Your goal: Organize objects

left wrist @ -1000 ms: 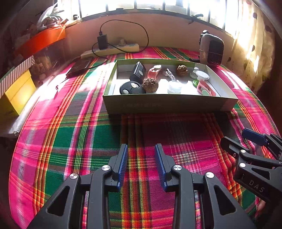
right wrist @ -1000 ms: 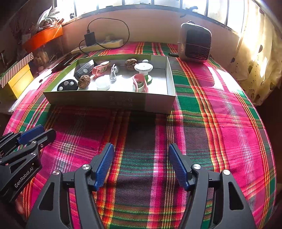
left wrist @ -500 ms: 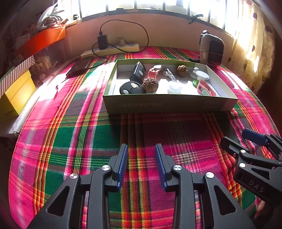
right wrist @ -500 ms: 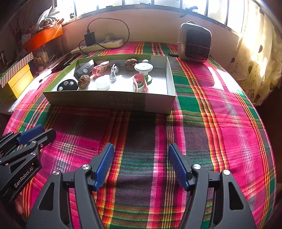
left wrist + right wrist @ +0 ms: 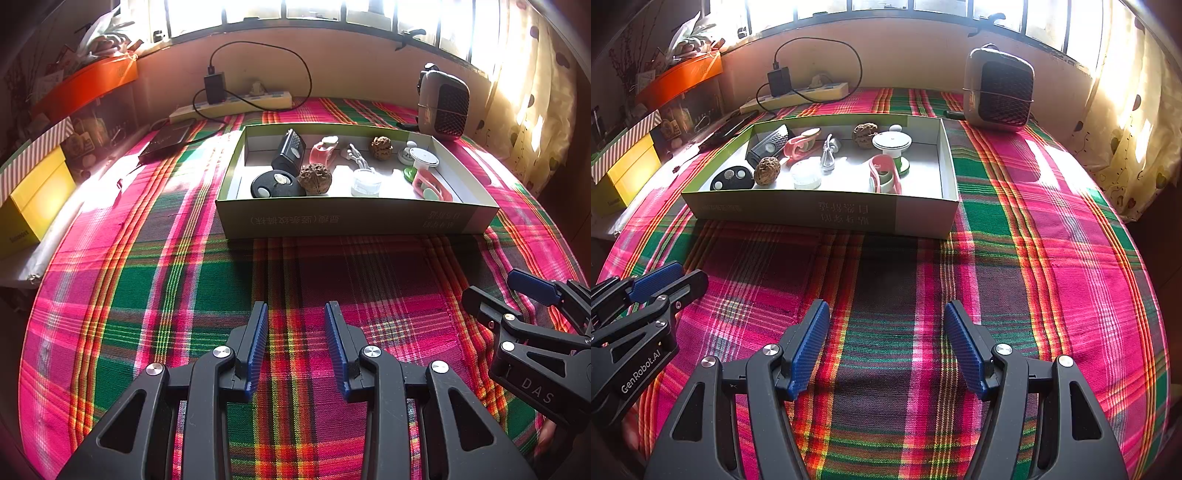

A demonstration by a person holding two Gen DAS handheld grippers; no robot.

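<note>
From your left wrist, your left gripper [image 5: 295, 325] hovers over the plaid table [image 5: 147, 280], jaws apart and empty; the box [image 5: 351, 221] of small objects sits ahead. From your right wrist, your right gripper [image 5: 886, 325] hovers likewise, jaws wide apart, box [image 5: 820, 214] ahead-left.

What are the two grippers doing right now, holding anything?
Left gripper: open, holding nothing.
Right gripper: open wider, holding nothing.

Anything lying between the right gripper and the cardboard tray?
Nothing: in the right wrist view only bare plaid tablecloth runs from the open right gripper to the cardboard tray.
</note>
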